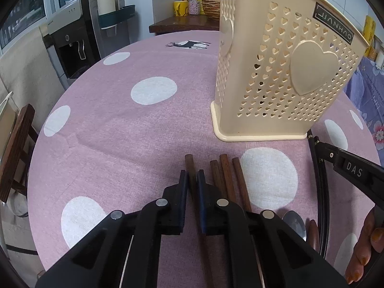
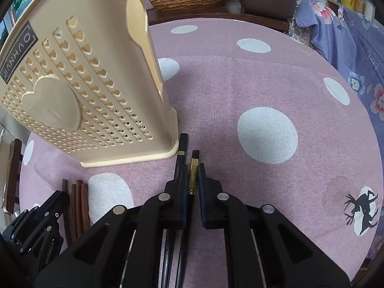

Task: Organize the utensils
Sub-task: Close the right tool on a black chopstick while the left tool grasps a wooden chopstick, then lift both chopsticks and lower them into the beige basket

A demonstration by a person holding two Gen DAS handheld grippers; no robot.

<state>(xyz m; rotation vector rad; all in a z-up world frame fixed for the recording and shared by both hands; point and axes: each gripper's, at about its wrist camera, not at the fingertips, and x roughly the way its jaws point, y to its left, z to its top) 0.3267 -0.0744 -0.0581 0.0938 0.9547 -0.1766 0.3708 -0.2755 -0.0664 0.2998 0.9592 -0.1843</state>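
The left gripper (image 1: 192, 176) pinches 1 brown chopstick (image 1: 189, 168); 3 more brown chopsticks (image 1: 225, 175) lie just beside it on the right. The right gripper (image 2: 192, 170) pinches a black chopstick (image 2: 194, 168) with a gold band, its mate (image 2: 182, 146) touching the cream holder (image 1: 276, 72), labelled "JIANHAO". Open pink dotted cloth covers the round table (image 2: 240, 84) to its far edge. A water dispenser (image 1: 72, 48) stands beyond.

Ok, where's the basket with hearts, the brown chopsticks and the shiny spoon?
heart basket (image 1: 309, 68), left wrist view, on its big raised heart.
brown chopsticks (image 1: 228, 175), left wrist view, on one stick's shaft.
spoon (image 1: 295, 223), left wrist view, on its metal bowl.
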